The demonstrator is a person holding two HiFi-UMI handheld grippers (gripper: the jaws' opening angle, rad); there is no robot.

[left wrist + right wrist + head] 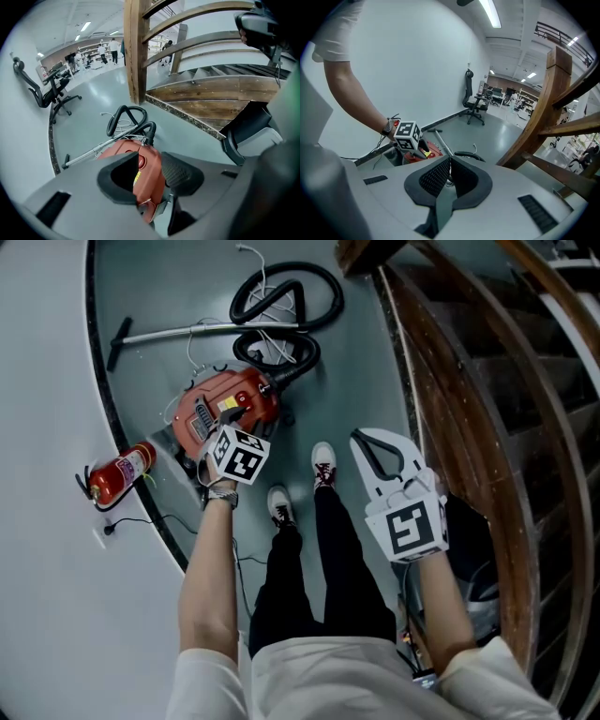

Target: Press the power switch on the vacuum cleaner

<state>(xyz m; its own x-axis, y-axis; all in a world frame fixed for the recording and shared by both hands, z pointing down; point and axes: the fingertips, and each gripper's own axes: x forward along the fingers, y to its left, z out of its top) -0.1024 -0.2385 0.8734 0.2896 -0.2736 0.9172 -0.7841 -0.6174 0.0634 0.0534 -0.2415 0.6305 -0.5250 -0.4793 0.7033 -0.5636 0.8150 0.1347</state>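
Observation:
The red vacuum cleaner (230, 409) lies on the grey floor, with its black hose (281, 310) coiled behind it. My left gripper (225, 427) hangs just above the cleaner's near end, and its marker cube covers the jaws in the head view. In the left gripper view the jaws of the left gripper (149, 161) stand apart; the red body (147, 180) and a round red button (141, 161) show in the gap, untouched. My right gripper (366, 439) is held off to the right over bare floor, and its pads (450, 161) meet with nothing between them.
A red fire extinguisher (120, 472) lies by the white wall on the left. The vacuum's metal wand (187, 332) stretches left from the hose. A wooden staircase (469, 381) fills the right side. The person's shoes (323, 463) stand right of the cleaner. An office chair (51, 91) stands further off.

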